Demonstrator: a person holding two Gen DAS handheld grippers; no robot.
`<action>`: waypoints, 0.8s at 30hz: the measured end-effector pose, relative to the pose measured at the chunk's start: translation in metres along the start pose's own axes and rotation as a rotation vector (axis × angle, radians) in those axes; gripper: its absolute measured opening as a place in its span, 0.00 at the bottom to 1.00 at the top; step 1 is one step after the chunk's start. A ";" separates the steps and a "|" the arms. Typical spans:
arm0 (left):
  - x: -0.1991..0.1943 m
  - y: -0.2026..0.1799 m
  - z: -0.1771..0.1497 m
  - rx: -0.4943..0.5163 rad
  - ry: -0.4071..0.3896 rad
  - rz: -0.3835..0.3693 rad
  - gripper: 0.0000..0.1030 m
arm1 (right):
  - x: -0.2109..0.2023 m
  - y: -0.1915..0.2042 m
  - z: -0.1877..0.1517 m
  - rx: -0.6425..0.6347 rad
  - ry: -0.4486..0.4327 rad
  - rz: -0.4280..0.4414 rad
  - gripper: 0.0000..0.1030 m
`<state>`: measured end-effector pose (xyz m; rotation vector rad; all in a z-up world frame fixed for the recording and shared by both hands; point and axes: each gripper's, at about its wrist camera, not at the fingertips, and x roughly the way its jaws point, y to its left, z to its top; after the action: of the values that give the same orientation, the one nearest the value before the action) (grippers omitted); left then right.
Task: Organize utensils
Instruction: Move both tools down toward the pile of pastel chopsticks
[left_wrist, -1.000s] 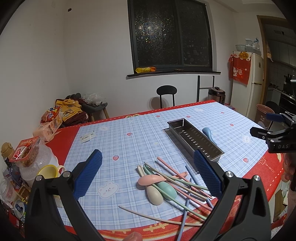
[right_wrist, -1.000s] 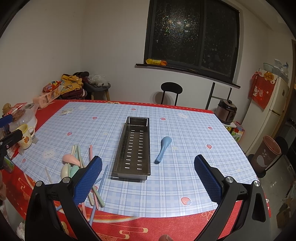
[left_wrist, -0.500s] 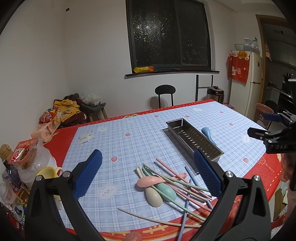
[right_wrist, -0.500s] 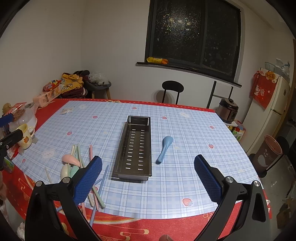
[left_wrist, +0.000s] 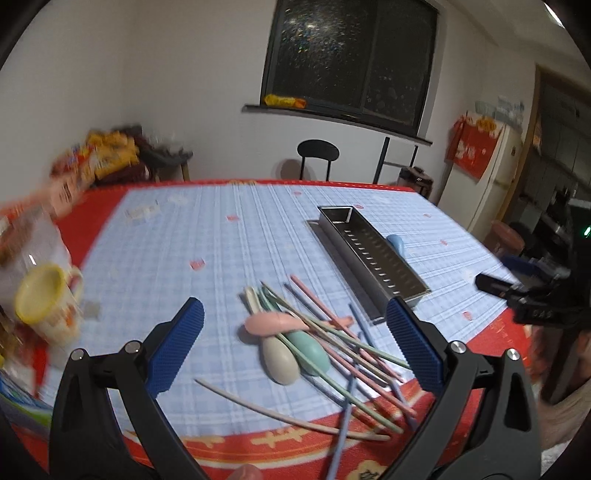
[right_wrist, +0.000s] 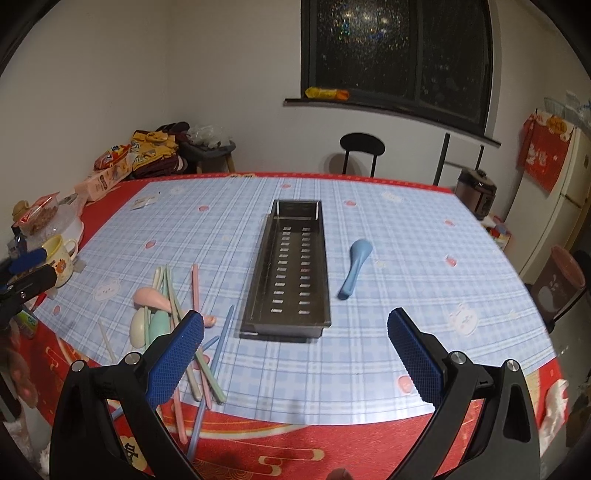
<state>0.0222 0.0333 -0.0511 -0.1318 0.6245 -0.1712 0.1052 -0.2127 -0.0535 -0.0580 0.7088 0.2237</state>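
Nearest: left gripper (left_wrist: 295, 343), jaws spread wide, nothing between the blue pads (left_wrist: 175, 350). It hangs above the near table edge, aimed down at the utensil pile. Probable reason: lining up for a first pick.

Right gripper (right_wrist: 295, 354), jaws likewise wide apart and empty, held over the near edge and centred on the metal tray (right_wrist: 290, 266). Judged to be waiting, or guarding the drop zone.

Utensil pile, near left part of the table (right_wrist: 424, 236): chopsticks (left_wrist: 334, 332) in pink, green, blue and beige, crossed over one another, several tips overhanging the red border of the cloth. Three spoons lie tangled in it: pink spoon (left_wrist: 271, 325) on top, lying across the beige spoon (left_wrist: 279, 356) and green spoon (left_wrist: 308, 349). Some sticks rest over the spoon handles, so a lift from the top of the pile looks safest; pulling a lower piece may drag its neighbours.

Middle of table: the tray, long, slotted floor, empty, long axis running near to far. None of the utensils is in it; task judged at its start.

Just right of the tray, apart from it: blue spoon (right_wrist: 354, 267), alone, easy reach for the right gripper.

Far left edge: yellow-rimmed mug (left_wrist: 46, 304) and blurred food packets, clear of the work area.
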 end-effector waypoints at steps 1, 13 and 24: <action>0.004 0.006 -0.005 -0.029 0.012 -0.026 0.95 | 0.003 -0.001 -0.003 0.010 0.005 0.014 0.95; 0.032 0.027 -0.066 -0.017 0.159 0.046 0.95 | 0.045 0.020 -0.047 -0.005 0.084 0.134 0.95; 0.040 0.018 -0.079 0.016 0.162 0.023 0.94 | 0.062 0.013 -0.054 0.049 0.153 0.222 0.95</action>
<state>0.0092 0.0371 -0.1401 -0.0955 0.7858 -0.1656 0.1133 -0.1955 -0.1348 0.0514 0.8735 0.4174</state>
